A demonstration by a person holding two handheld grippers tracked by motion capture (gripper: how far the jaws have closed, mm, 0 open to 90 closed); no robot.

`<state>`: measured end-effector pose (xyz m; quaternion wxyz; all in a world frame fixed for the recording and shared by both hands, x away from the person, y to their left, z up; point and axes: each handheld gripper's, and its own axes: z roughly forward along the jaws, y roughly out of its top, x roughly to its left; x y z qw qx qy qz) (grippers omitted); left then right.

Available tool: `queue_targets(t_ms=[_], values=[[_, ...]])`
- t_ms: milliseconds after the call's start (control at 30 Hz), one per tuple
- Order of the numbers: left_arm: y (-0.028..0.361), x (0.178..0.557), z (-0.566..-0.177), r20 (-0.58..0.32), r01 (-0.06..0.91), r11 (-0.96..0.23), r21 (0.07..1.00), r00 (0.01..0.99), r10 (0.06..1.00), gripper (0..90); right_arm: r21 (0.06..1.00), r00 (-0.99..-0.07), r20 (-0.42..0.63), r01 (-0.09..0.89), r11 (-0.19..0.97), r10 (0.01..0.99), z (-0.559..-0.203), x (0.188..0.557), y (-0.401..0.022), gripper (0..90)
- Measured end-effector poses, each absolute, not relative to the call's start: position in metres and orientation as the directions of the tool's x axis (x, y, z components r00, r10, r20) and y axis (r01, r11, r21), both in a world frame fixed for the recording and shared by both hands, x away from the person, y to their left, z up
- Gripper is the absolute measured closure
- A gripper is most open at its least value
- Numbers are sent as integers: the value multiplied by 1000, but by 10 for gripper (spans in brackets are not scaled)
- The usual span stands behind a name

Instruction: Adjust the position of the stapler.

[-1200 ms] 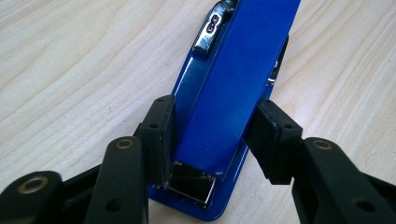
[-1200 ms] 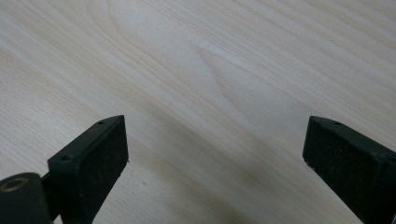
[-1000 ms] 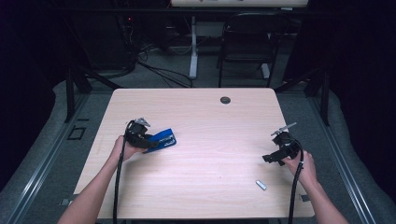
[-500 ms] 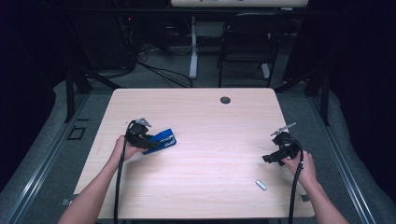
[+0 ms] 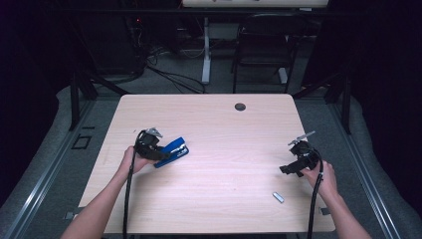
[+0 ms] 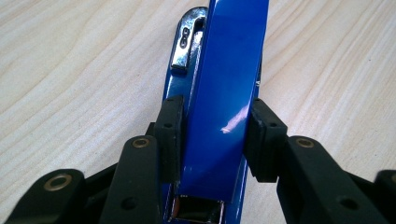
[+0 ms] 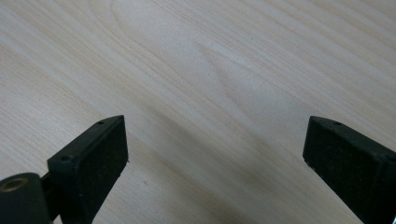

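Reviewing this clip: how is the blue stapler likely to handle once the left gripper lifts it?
The blue stapler looks rigid, with glossy sides, so it may slip between the left gripper pads. Gripped near its rear, its chrome nose will probably droop.

Both grippers, left (image 5: 160, 154) and right (image 5: 289, 169), are black with brass-coloured screws, square ribbed pads, a grey three-cornered top plate and a black cable trailing along each bare forearm.
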<state>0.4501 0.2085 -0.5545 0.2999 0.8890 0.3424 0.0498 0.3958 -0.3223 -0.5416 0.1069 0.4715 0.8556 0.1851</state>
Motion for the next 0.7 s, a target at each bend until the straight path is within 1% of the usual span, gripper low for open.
queue_targets(t_ms=[33, 167, 400, 600, 633, 700], values=[[208, 450, -555, -128, 579, -582, 571, 763, 633, 636, 416, -533, -9, 767, 488, 846, -542, 396, -322, 63], [204, 448, -554, -118, 568, -597, 567, 773, 623, 656, 418, -534, -3, 768, 486, 845, -542, 396, -323, 63], [203, 446, -554, -112, 562, -597, 573, 775, 622, 659, 419, -535, -7, 766, 488, 845, -542, 395, -323, 64], [200, 444, -551, -112, 544, -609, 577, 791, 601, 661, 418, -535, -5, 766, 488, 845, -542, 396, -324, 64], [197, 442, -549, -107, 536, -617, 577, 798, 593, 660, 436, -522, -1, 768, 470, 853, -544, 395, -323, 64], [196, 441, -549, -105, 530, -620, 579, 802, 588, 661, 436, -520, -4, 768, 469, 854, -543, 395, -323, 64]])
